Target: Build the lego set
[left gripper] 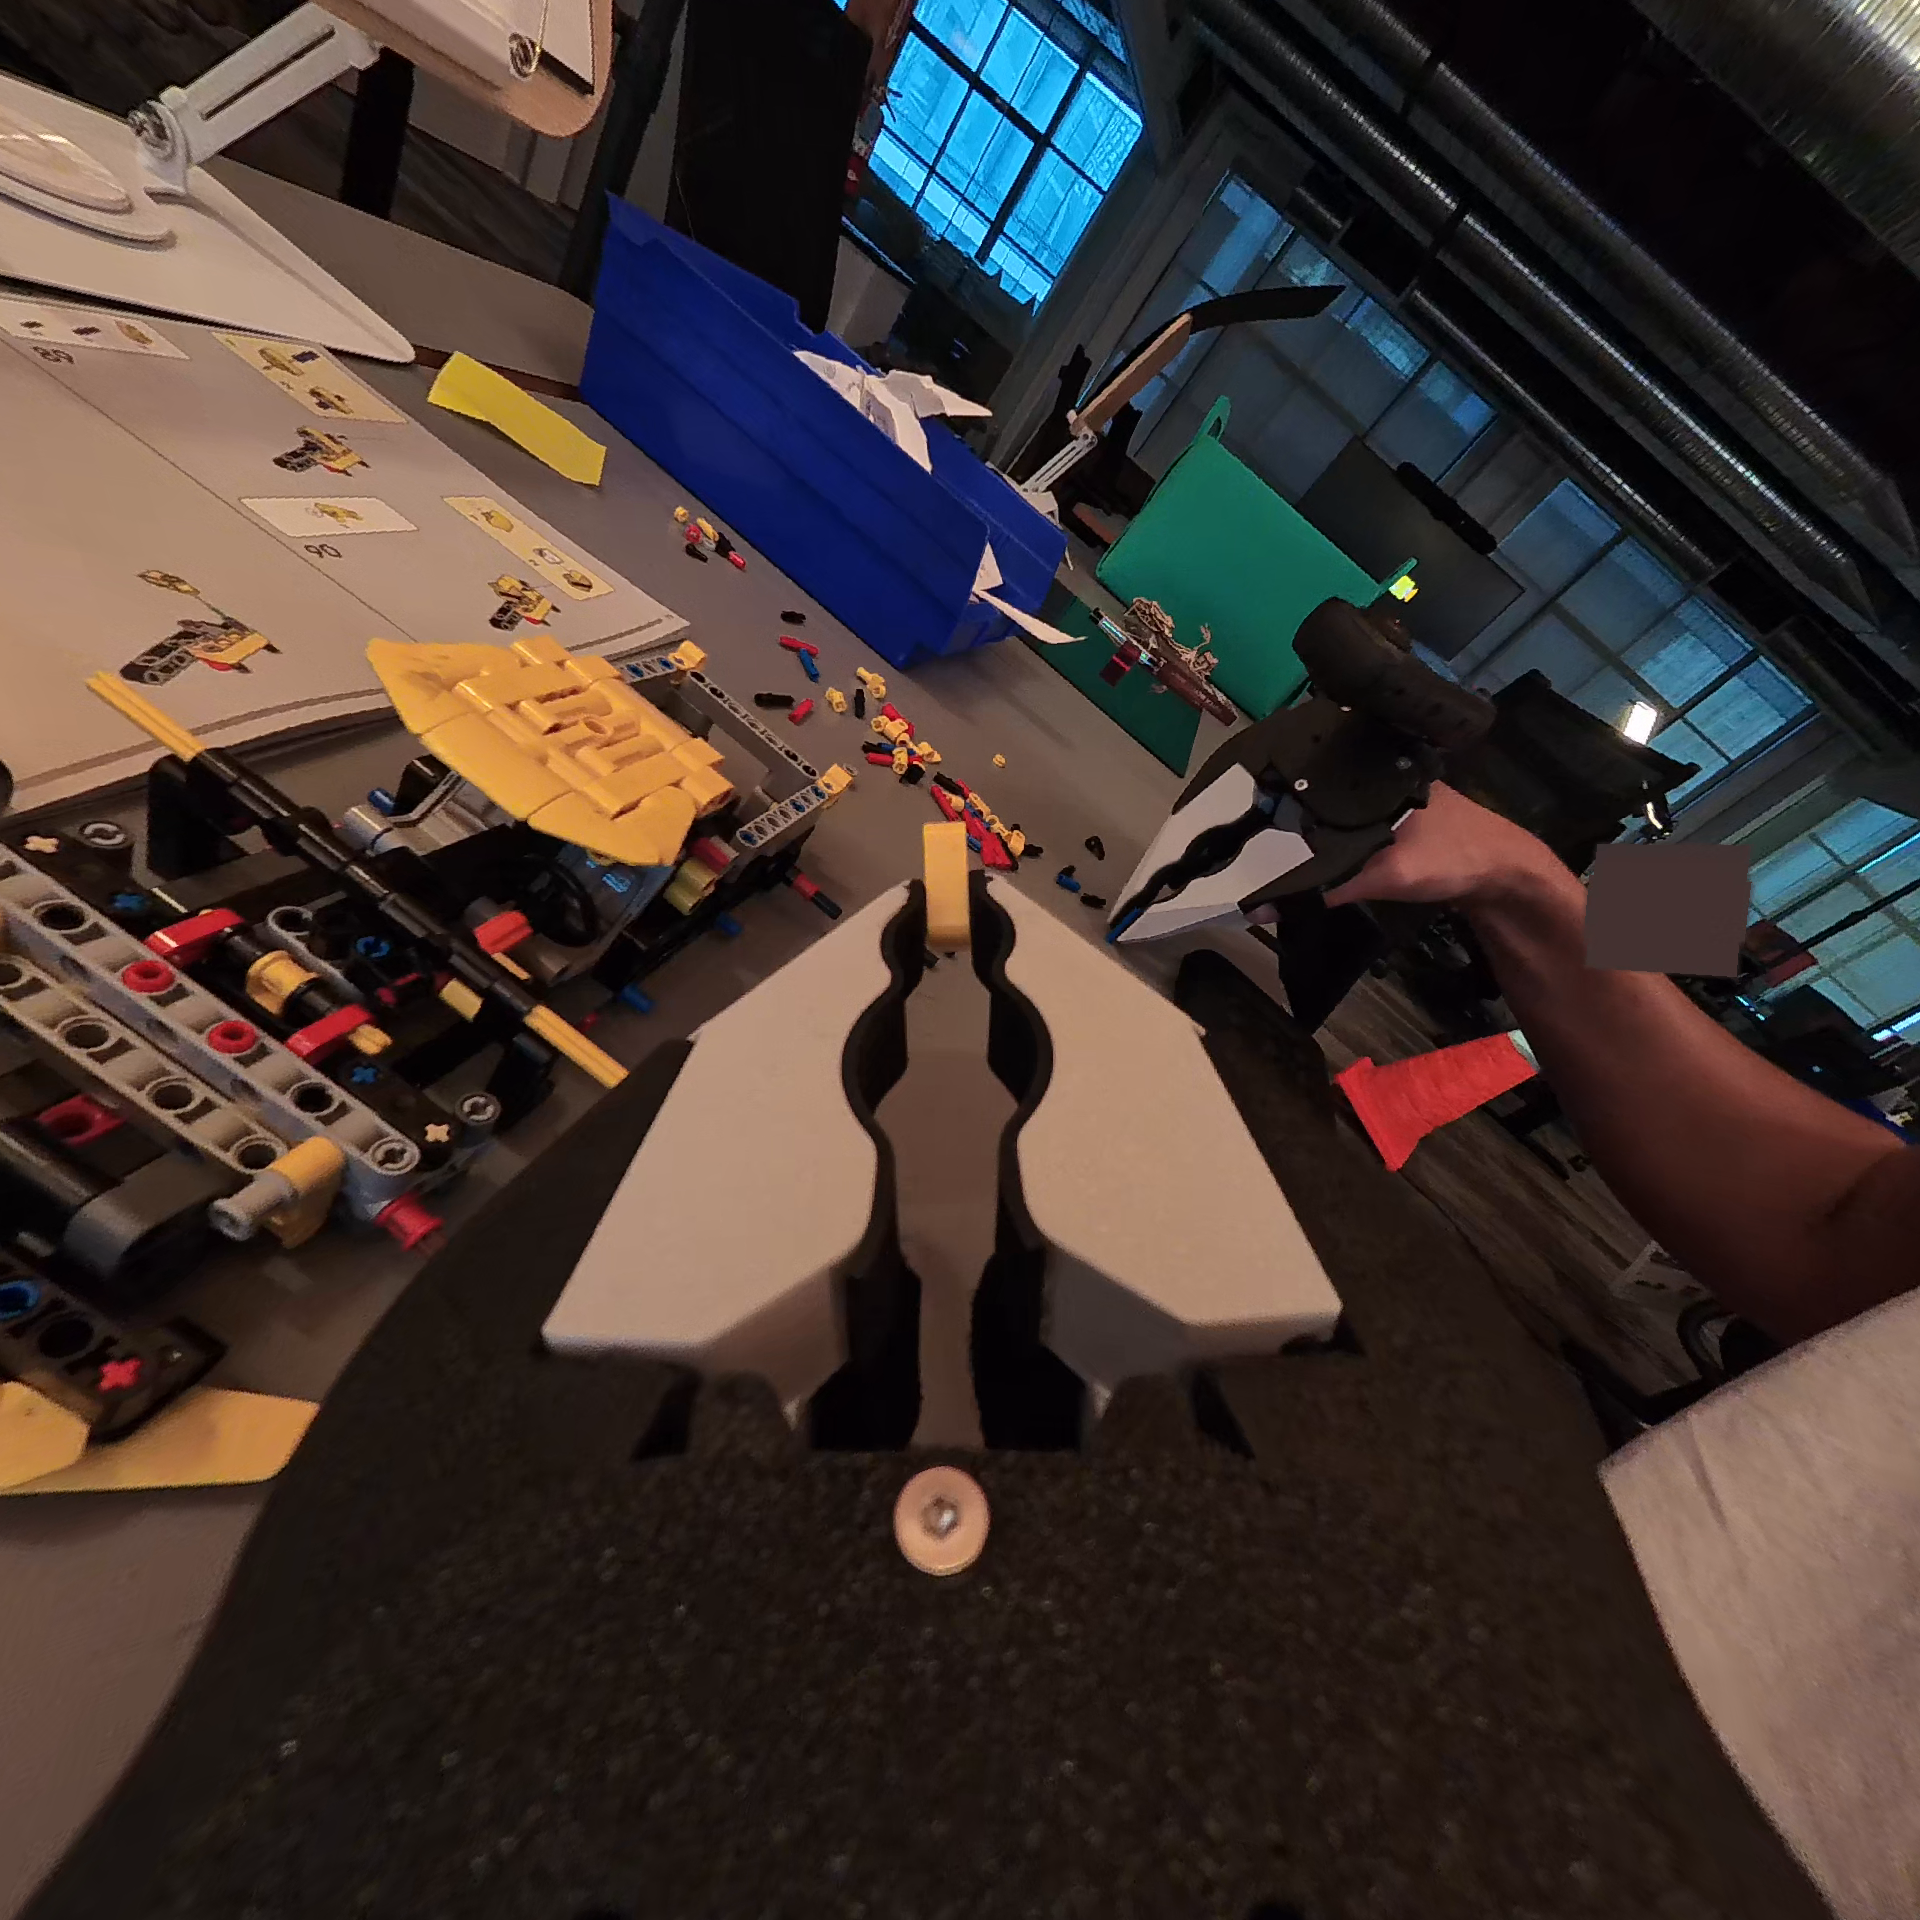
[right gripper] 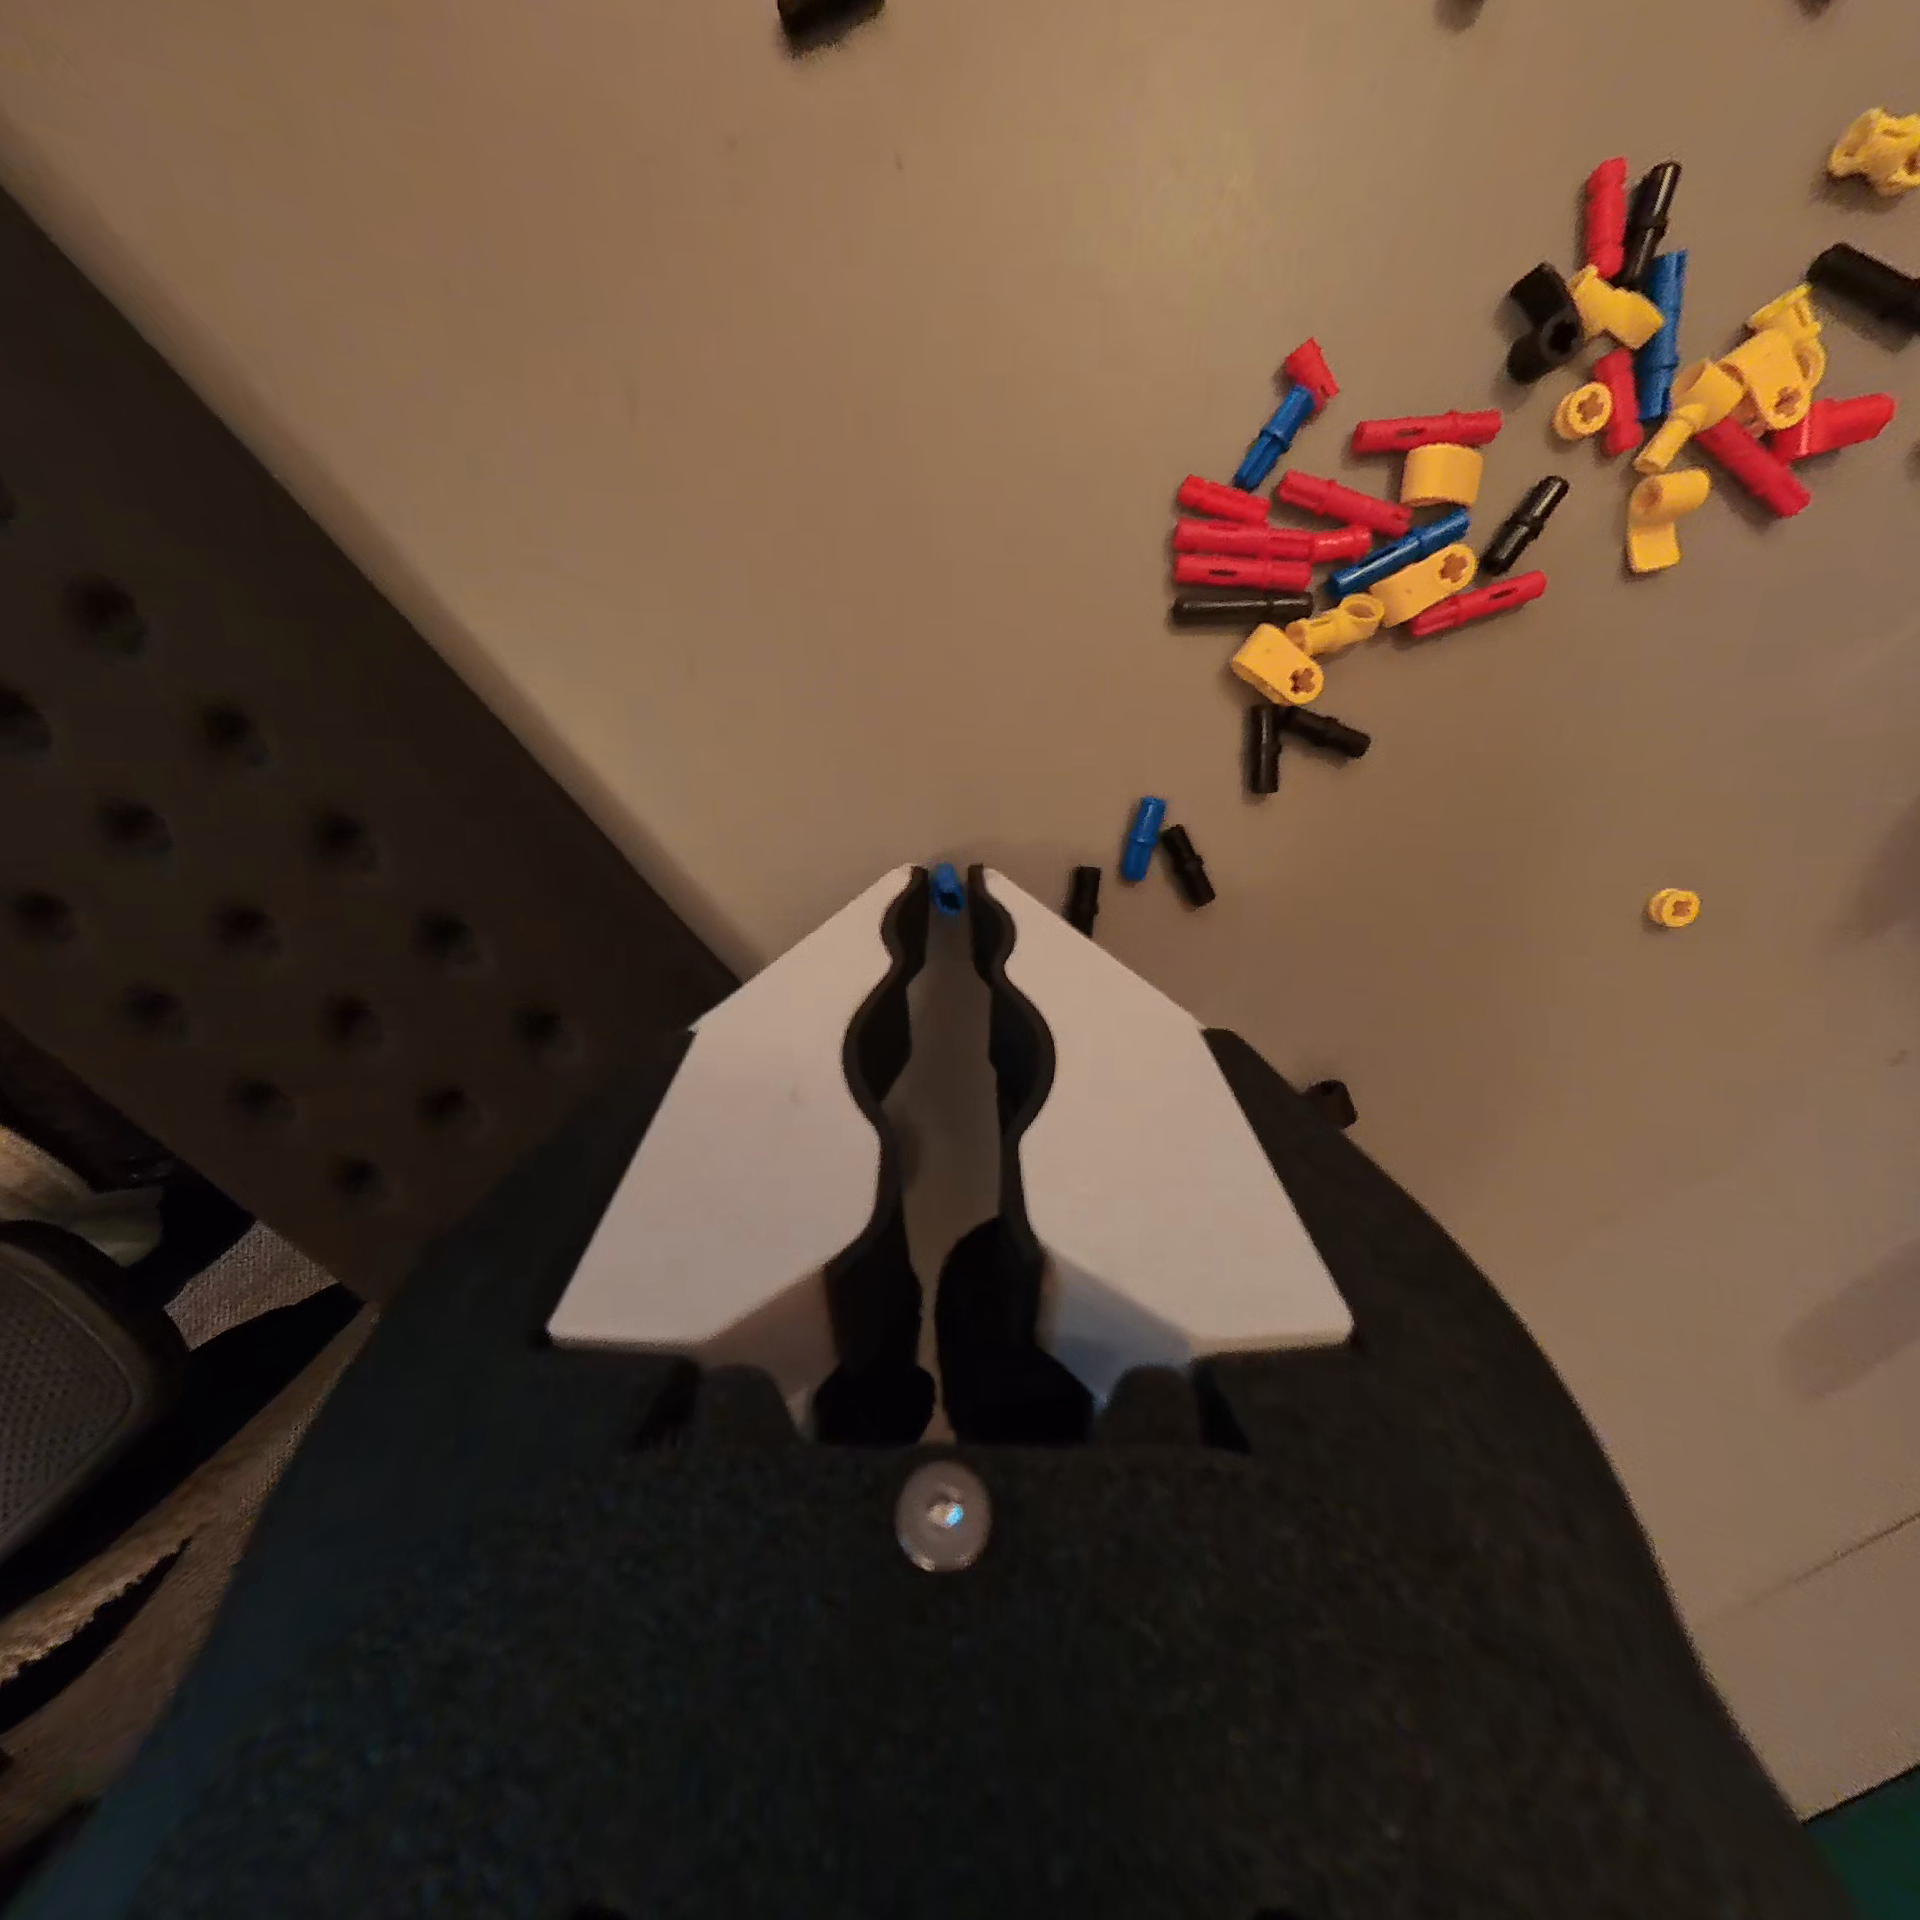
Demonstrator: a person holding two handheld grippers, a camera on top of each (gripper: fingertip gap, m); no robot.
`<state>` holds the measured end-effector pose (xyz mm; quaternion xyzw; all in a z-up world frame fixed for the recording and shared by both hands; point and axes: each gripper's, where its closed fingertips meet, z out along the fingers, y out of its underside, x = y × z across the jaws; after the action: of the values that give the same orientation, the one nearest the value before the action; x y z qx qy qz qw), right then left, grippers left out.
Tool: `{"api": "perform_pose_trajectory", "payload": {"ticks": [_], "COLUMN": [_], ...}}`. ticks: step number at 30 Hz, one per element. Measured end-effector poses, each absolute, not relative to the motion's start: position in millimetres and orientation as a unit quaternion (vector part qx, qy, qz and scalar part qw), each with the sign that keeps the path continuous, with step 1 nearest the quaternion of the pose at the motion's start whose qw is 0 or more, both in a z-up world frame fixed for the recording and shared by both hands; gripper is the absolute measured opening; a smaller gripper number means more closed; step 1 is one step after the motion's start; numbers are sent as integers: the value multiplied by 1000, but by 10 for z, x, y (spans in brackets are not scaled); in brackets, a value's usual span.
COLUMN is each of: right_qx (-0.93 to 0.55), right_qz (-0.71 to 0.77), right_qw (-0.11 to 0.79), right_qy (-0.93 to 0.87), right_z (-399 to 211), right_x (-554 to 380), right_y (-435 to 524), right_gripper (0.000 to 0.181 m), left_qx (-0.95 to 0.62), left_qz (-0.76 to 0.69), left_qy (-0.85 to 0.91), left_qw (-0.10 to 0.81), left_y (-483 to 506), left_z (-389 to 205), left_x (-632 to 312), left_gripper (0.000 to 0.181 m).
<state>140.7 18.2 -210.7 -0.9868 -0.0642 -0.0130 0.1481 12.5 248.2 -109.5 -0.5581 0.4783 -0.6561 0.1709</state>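
Our left gripper point(left gripper: 945, 891) pinches a small yellow plastic Lego piece point(left gripper: 944, 883) above the grey table point(left gripper: 1039, 717), beside the part-built black-and-yellow Lego vehicle point(left gripper: 416, 894); our right gripper point(right gripper: 947, 883), angled tabletop-ward, clamps a tiny blue plastic pin point(right gripper: 945, 890).

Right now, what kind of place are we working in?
Probably a lab or maker workshop: a grey worktable beside large industrial windows, exposed ceiling ducts, and a blue parts bin.

left wrist view low across table point(left gripper: 1039, 665), right wrist view close above, shared loose pieces point(right gripper: 1455, 499)
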Motion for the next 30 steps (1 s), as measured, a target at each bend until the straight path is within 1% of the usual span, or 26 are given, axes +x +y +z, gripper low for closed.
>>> {"api": "perform_pose_trajectory", "payload": {"ticks": [6,8,10,14,15,16,18,19,21,25,27,30], "right_qx": [-987,-982,-965,-872,-846,-830,-808,-804,-800,-796,-804,-808], "right_qz": [-17,-34,-35,-70,-87,-105,-178,-186,-173,-190,-192,-194], "right_qw": [140,163,238,458,502,524,542,550,566,564,554,545], "right_qy": [-72,-89,-108,-157,-159,-162,-144,-128,-101,-110,-104,-108], "right_z": [-2107,-2034,-1818,-1151,-1046,-1016,-1009,-1010,-988,-962,-977,-1010], "right_x": [1404,1391,1226,444,232,63,7,-2,-28,-41,-9,9], "right_y": [190,287,584,1598,1830,2011,2257,2333,2416,2481,2496,2506], "right_gripper": [4,4,4,4,4,4,4,4,4,4,4,4], "left_qx": [-560,-559,-559,-555,-552,-548,-548,-547,-545,-542,-547,-554], "left_qz": [-656,-657,-662,-690,-698,-704,-708,-710,-713,-710,-704,-705], "left_qy": [478,477,471,443,437,432,426,426,421,431,432,425], "left_qw": [170,169,164,140,136,131,130,129,130,129,139,125], "left_y": [2487,2486,2487,2488,2491,2489,2506,2508,2519,2480,2498,2517], "left_z": [-1101,-1099,-1088,-1025,-1002,-979,-962,-958,-939,-935,-945,-976], "left_x": [125,125,124,116,110,103,94,89,84,76,81,83], "left_gripper": [8,7,8,7,8,7,7,7,7,7,7,7]}}
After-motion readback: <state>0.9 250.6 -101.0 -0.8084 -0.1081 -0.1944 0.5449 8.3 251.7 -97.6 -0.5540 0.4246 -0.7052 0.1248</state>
